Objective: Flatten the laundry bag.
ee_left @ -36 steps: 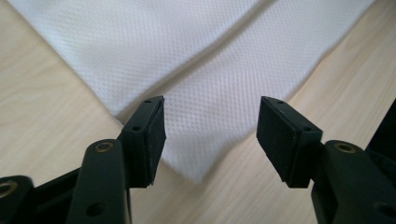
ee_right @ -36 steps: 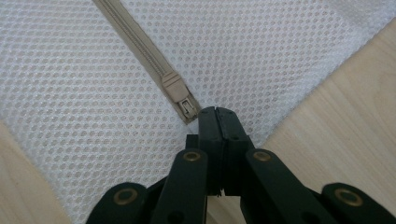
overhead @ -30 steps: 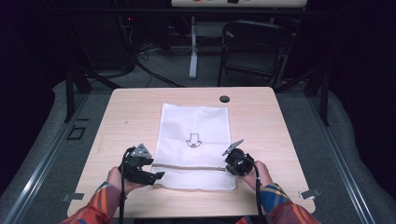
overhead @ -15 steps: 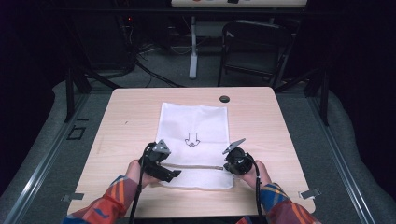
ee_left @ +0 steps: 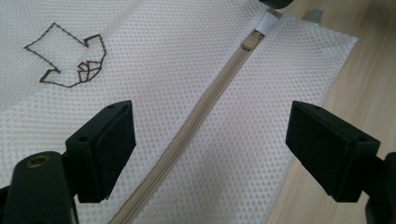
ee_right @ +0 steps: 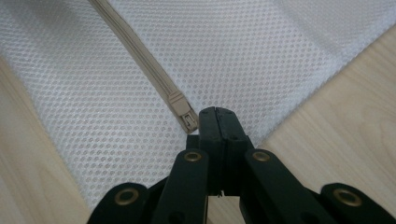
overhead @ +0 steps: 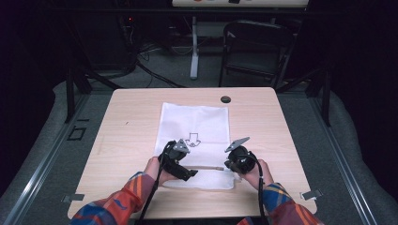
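Note:
A white mesh bag [overhead: 195, 122] with a stitched arrow [ee_left: 70, 60] lies flat on the wooden table [overhead: 131, 136]. A beige zipper [ee_left: 196, 116] runs along its near end, with the slider [ee_right: 183, 111] at the right-hand end. My left gripper [ee_left: 210, 144] hovers over the zipper's middle; its jaws have just been opening and stand wide, one on each side of the zipper line, pressing nothing. It appears in the high view as the left gripper [overhead: 187, 172]. My right gripper [ee_right: 215, 116] is shut beside the slider, pinching the bag's end where a white tab [ee_left: 268, 21] leads into it.
A small black round grommet [overhead: 225, 99] sits near the table's far edge. Behind the table stand a dark folding chair [overhead: 256, 47] and a white post [overhead: 194, 51], with cables on the floor. Bare wood lies on both sides of the bag.
My left gripper has slid to the right along the bag's near end, closer to the right gripper, and its jaws have widened. The right gripper and the bag have stayed put.

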`<action>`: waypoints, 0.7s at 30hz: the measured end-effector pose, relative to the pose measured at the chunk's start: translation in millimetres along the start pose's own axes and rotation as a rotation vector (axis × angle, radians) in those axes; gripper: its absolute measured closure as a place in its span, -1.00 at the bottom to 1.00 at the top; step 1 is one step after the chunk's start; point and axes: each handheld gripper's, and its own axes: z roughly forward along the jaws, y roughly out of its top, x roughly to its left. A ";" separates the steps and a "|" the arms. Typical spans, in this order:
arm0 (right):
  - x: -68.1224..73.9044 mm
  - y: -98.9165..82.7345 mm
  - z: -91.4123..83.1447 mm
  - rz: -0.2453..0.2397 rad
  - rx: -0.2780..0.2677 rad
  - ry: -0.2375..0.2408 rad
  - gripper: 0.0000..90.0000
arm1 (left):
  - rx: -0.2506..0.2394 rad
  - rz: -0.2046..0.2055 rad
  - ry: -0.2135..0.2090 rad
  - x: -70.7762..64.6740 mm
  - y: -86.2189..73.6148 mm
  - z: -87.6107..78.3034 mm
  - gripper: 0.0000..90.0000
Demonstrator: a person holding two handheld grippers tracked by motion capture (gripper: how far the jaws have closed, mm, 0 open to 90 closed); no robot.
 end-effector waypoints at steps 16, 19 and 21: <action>-1.7 -7.2 14.9 0.011 0.080 0.034 1.00 | 0.014 0.043 -0.052 -9.0 20.0 33.2 -0.31; -2.2 -7.5 15.4 0.022 0.077 0.038 1.00 | 0.012 0.047 -0.063 -10.1 22.7 38.9 -0.22; -3.3 -8.2 15.6 0.021 0.071 0.043 1.00 | 0.018 0.053 -0.068 -10.3 24.3 42.1 -0.14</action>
